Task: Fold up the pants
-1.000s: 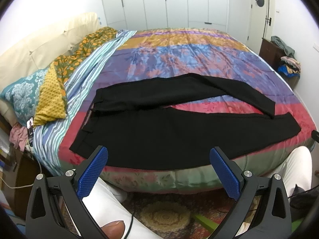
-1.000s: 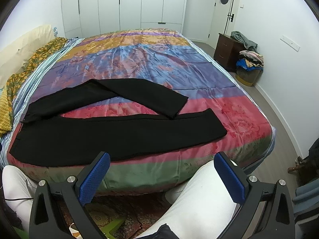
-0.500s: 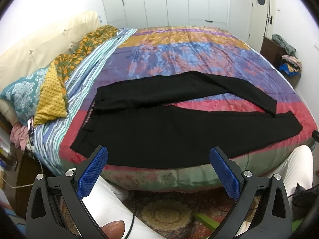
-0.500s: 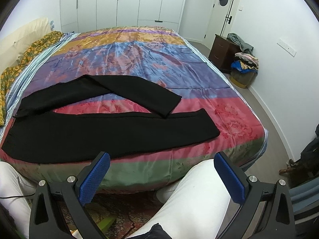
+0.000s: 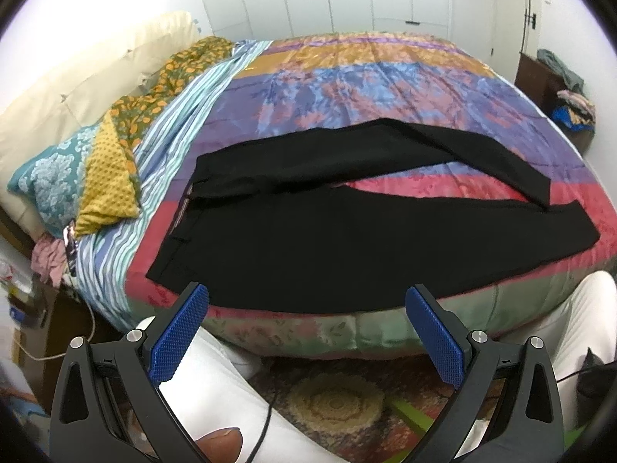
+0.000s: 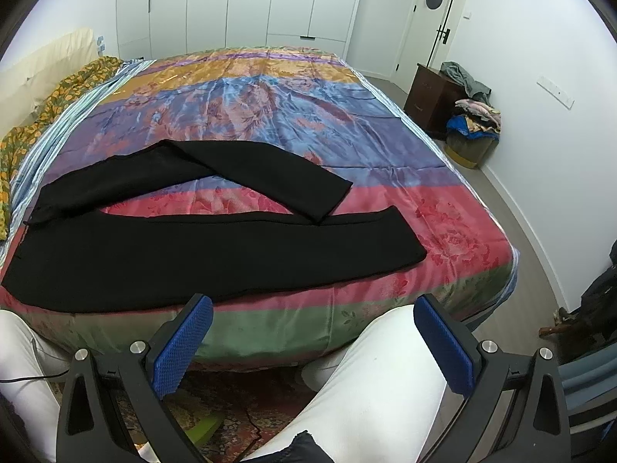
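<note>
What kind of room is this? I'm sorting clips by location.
Most likely a home bedroom: a large bed with a colourful quilt, pillows at its head, a wall of white wardrobe doors, and a dark nightstand. Black pants lie spread on the bed.

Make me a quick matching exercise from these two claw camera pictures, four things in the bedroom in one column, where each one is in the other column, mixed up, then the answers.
Things:
1. black pants
2. mustard cushion
3. dark wooden cabinet
4. left claw

Places or states:
A. by the far wall, clothes piled on and beside it
B. open, short of the bed's near edge
C. spread across the bedspread, legs apart
D. at the bed's head end, beside a teal pillow

Pairs: 1-C, 2-D, 3-A, 4-B
</note>
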`<state>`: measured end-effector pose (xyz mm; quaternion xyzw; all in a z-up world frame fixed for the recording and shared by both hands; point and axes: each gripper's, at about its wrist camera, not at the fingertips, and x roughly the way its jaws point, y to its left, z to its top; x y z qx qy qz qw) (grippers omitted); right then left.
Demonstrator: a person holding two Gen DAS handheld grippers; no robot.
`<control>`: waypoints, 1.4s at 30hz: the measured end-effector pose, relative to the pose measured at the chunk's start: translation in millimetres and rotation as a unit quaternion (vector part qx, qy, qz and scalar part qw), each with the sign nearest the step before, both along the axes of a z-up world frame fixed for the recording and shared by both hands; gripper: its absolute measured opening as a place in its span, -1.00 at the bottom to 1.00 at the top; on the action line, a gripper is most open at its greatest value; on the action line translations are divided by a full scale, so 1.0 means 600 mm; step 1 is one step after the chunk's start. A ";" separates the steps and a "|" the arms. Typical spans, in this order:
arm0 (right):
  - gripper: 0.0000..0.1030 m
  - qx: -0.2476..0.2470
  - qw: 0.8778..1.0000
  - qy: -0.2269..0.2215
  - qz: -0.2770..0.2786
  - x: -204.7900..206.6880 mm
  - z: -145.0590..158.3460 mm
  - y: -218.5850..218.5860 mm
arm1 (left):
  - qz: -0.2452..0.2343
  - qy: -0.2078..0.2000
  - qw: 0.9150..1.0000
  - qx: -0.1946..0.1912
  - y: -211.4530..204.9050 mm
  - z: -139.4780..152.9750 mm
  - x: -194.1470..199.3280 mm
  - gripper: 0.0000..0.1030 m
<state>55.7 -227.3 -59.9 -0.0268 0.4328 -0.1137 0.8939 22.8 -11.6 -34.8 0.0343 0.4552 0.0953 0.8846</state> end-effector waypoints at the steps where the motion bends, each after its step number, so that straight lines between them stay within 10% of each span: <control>1: 0.99 0.002 1.000 0.001 0.001 0.001 -0.002 0.000 | 0.002 0.002 1.000 0.002 0.001 -0.001 0.000 0.99; 29: 0.99 0.040 0.997 -0.024 0.064 -0.003 -0.007 0.020 | 0.016 0.029 0.999 -0.011 0.009 -0.023 0.012 0.99; 42: 0.99 0.050 0.989 -0.068 0.118 0.092 -0.035 0.001 | -0.006 -0.032 0.999 0.021 0.003 0.016 0.050 0.99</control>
